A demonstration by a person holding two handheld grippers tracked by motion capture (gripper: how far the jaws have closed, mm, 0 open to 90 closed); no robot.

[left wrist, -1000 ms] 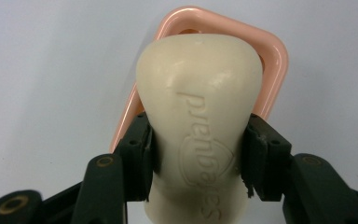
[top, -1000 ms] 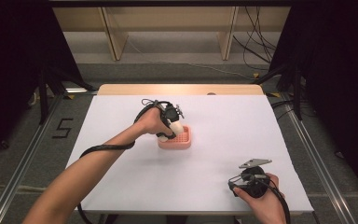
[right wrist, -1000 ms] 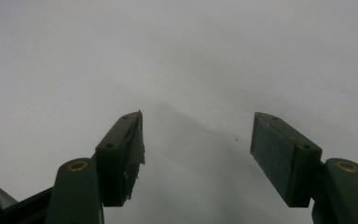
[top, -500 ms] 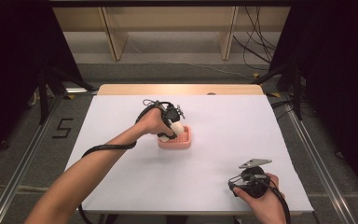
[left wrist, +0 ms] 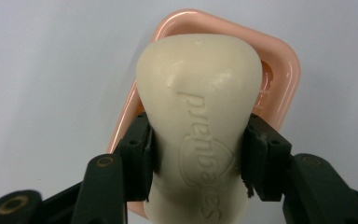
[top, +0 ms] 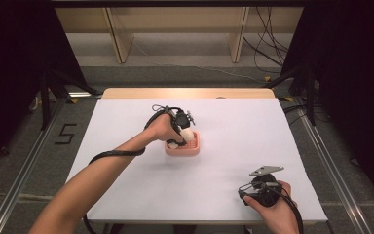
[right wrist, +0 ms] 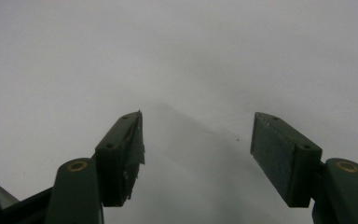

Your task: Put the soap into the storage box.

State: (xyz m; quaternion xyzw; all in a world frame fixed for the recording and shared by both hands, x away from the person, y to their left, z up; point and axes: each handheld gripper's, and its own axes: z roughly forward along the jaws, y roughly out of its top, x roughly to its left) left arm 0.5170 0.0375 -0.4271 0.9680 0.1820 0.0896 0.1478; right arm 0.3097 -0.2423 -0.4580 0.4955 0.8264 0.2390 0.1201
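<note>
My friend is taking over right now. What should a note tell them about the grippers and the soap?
Left hand-held gripper: shut on the soap bar, holding it over the pink soap dish.
Right hand-held gripper: open, nothing between its jaws, near the table's front right corner.
Soap dish: about mid-table on the white top.
Done: soap is gripped and brought to the dish.
Left: whether the soap rests in the dish can't be told; probably set it in, open the jaws and pull the hand away.
</note>
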